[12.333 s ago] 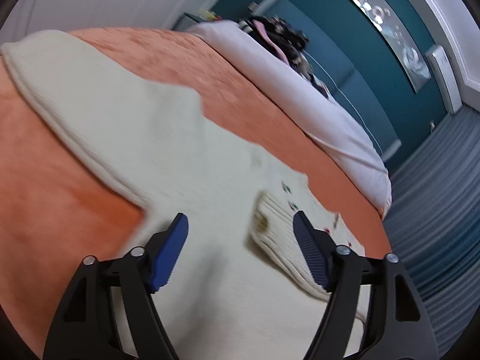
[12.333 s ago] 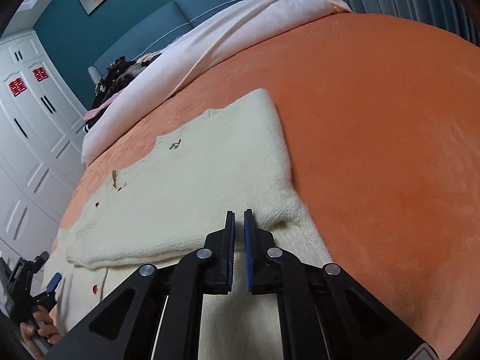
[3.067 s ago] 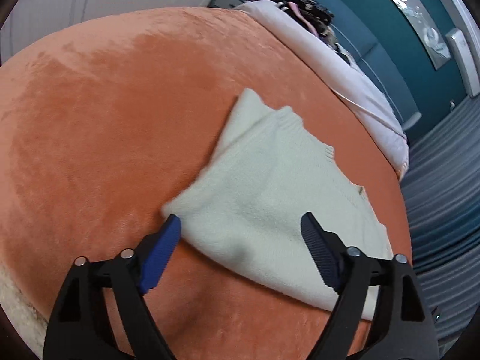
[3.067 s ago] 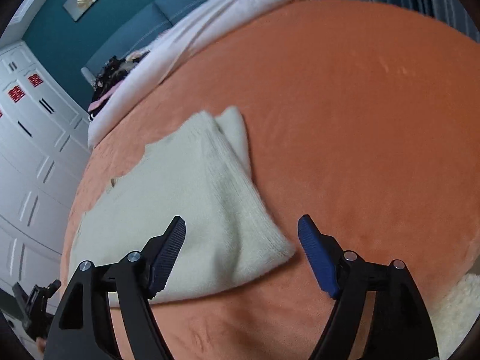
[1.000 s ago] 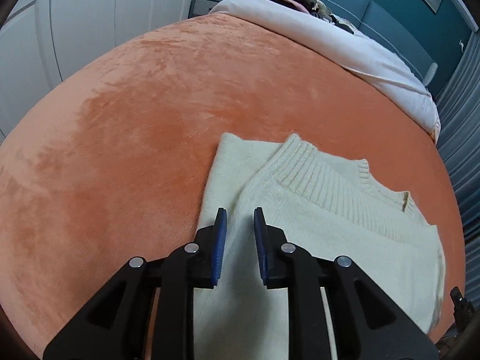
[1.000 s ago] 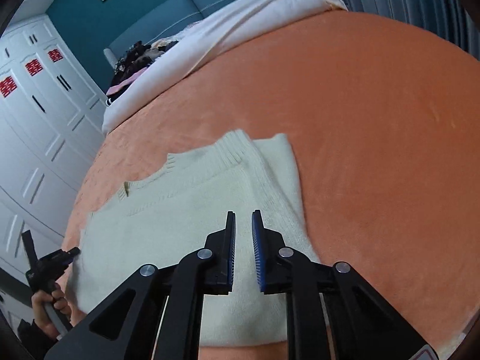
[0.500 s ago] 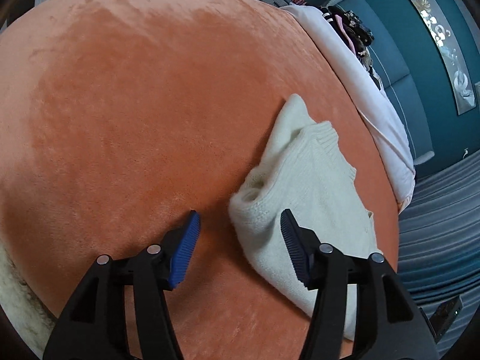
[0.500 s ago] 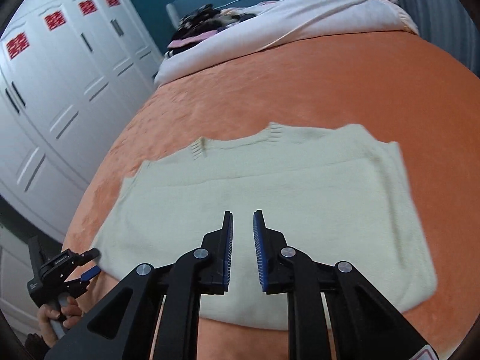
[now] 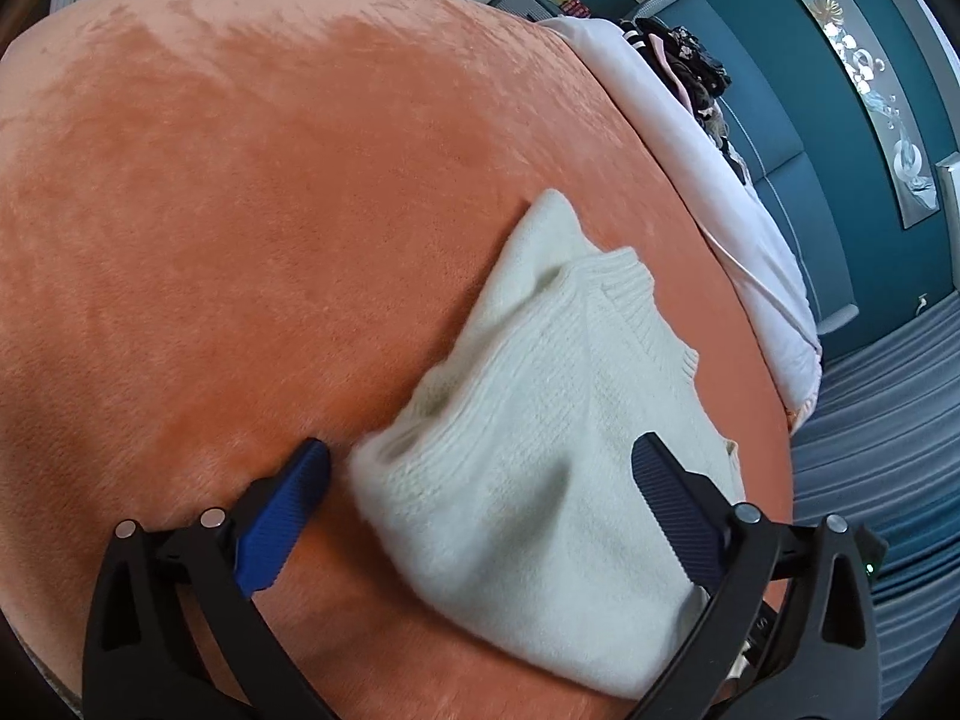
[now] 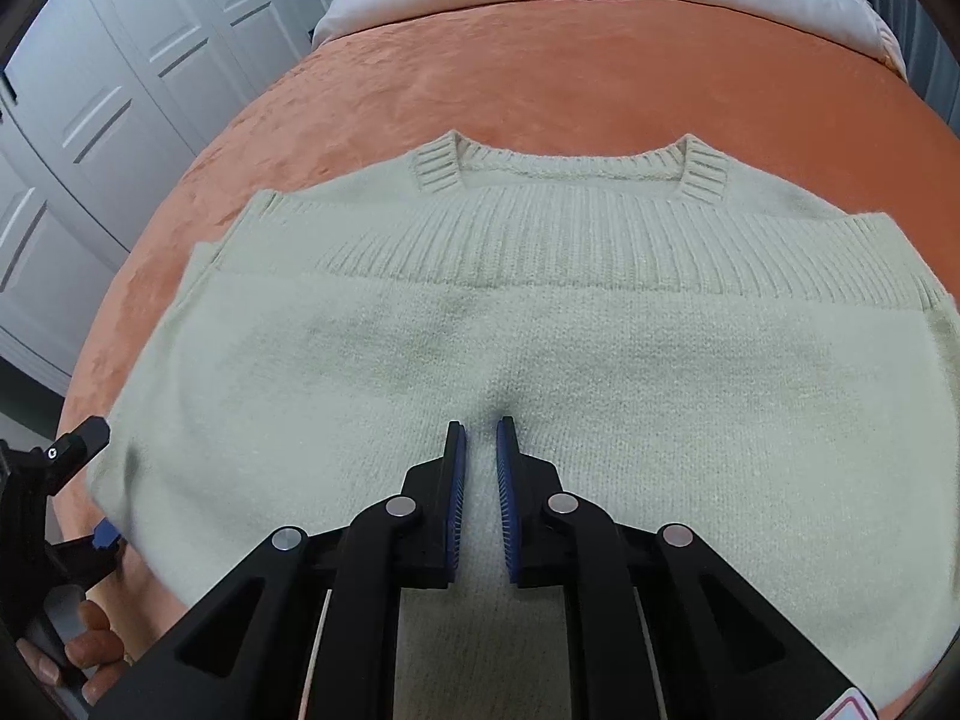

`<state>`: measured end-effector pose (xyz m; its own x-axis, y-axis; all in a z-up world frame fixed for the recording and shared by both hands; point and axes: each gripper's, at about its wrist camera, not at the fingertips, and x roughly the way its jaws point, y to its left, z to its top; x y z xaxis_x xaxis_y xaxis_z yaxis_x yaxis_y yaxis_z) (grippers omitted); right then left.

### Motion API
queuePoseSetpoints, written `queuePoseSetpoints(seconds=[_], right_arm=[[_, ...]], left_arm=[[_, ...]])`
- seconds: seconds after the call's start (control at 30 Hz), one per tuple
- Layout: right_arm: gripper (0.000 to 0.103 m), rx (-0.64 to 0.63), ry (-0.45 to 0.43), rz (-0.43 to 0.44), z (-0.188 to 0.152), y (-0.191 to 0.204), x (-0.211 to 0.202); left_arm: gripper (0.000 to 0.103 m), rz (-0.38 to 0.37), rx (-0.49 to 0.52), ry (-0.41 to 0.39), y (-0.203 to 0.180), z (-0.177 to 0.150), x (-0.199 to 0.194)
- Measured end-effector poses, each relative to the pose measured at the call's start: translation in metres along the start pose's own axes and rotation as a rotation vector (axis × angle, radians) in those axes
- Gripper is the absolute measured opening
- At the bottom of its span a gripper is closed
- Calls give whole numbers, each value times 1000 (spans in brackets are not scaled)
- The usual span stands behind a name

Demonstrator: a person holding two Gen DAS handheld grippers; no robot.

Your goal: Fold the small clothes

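Observation:
A cream knit sweater (image 10: 540, 312) lies folded on the orange bed cover (image 10: 600, 72), its ribbed neckline at the far side. My right gripper (image 10: 480, 427) points down at the middle of the sweater's near half. Its jaws are closing to a narrow gap, with nothing pinched between them. In the left wrist view the sweater (image 9: 570, 360) shows its rounded near-left corner. My left gripper (image 9: 478, 447) is opening wide around that corner, and its pads do not touch it. The left gripper (image 10: 96, 486) also shows at the sweater's left edge, held by a hand (image 10: 90, 660).
The orange bed cover (image 9: 270, 210) spreads wide to the left of the sweater. A white duvet (image 9: 720, 192) and a dark pile of clothes (image 9: 684, 66) lie at the head of the bed. White wardrobe doors (image 10: 90, 120) stand left of the bed.
The left jaws have gone from nearly shut to wide apart, letting go of the sweater's corner. The right gripper has swept across to the sweater's middle and come closer to it.

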<state>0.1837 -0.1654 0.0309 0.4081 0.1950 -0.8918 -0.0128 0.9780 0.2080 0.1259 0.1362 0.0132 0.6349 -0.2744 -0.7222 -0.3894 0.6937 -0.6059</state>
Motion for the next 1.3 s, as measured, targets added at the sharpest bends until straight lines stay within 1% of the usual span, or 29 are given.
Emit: queuePoseSetpoints(seconds=[0.03,0.07,0.1,0.13,0.2,0.23,0.27,0.33,0.37,0.43,0.5,0.57,0.6,0.63,0.67,0.73,0.83,0.87,0.9,0.93,0.97,1.0,1.03,1.07,1.13,1.17,1.2,1.23,1.3], right_arm=[[8,9,-4,13,0,-1,3],[6,23,-8,29,2,-2,7],[6,45,-13,50,2,-9,4],[5,62,-18,67,2,-11,5],[5,86,-27,99,0,-16,4],[5,86,-32,105,0,-15,4],[5,82,-35,109,0,-14,3],[5,79,-47,121,0,-14,-3],[6,87,-49,132,1,-16,-7],[13,142,-64,188,-1,-25,-24],[16,187,-122,231,-10,-40,-51],[19,220,-177,252,-25,-61,-78],[23,248,-199,250,-36,-75,-90],[26,278,-215,247,-47,-91,-100],[27,313,-222,239,-61,-109,-109],[27,369,-225,205,-85,-137,-120],[28,455,-210,170,-115,-172,-128],[28,476,-206,176,-120,-179,-131],[32,492,-207,187,-125,-185,-134],[41,495,-210,191,-126,-186,-138],[48,489,-216,196,-124,-185,-140],[62,479,-229,214,-120,-183,-144],[73,474,-241,246,-115,-178,-145],[75,477,-249,287,-109,-172,-144],[79,482,-241,370,-96,-163,-138],[81,480,-224,411,-86,-154,-131],[84,476,-200,431,-78,-146,-124],[84,469,-162,434,-70,-138,-114],[84,438,-72,389,-55,-119,-93]], left_arm=[[97,11,-1,-8,-2,0,1],[81,20,-1,-20,-5,0,1],[59,14,3,-23,-7,0,2],[33,25,-8,3,-7,1,6],[24,-3,-71,7,-5,5,2],[21,-25,-67,-2,-12,6,-5],[18,-34,-32,-18,-26,7,-13],[15,-78,97,-55,-68,5,-33],[15,-107,170,-66,-95,2,-43],[15,-174,279,-73,-143,-8,-58],[15,-239,392,-76,-190,-26,-70],[15,-309,496,-51,-234,-51,-72],[15,-338,543,-26,-253,-68,-67],[15,-348,584,-7,-265,-83,-60],[15,-343,631,17,-276,-101,-50],[16,-308,726,100,-288,-143,-19],[19,-208,833,227,-277,-199,23],[20,-177,840,247,-266,-208,27],[22,-170,828,242,-255,-210,23],[32,-185,815,227,-245,-209,15],[48,-208,803,216,-234,-204,4],[56,-212,794,201,-224,-200,-7],[67,-208,785,173,-214,-195,-20],[77,-190,764,151,-204,-190,-27],[88,-130,775,85,-184,-181,-42],[88,-107,780,73,-175,-176,-45],[88,-77,783,75,-165,-172,-45],[89,-37,779,87,-156,-166,-40],[89,10,765,109,-142,-162,-33]])
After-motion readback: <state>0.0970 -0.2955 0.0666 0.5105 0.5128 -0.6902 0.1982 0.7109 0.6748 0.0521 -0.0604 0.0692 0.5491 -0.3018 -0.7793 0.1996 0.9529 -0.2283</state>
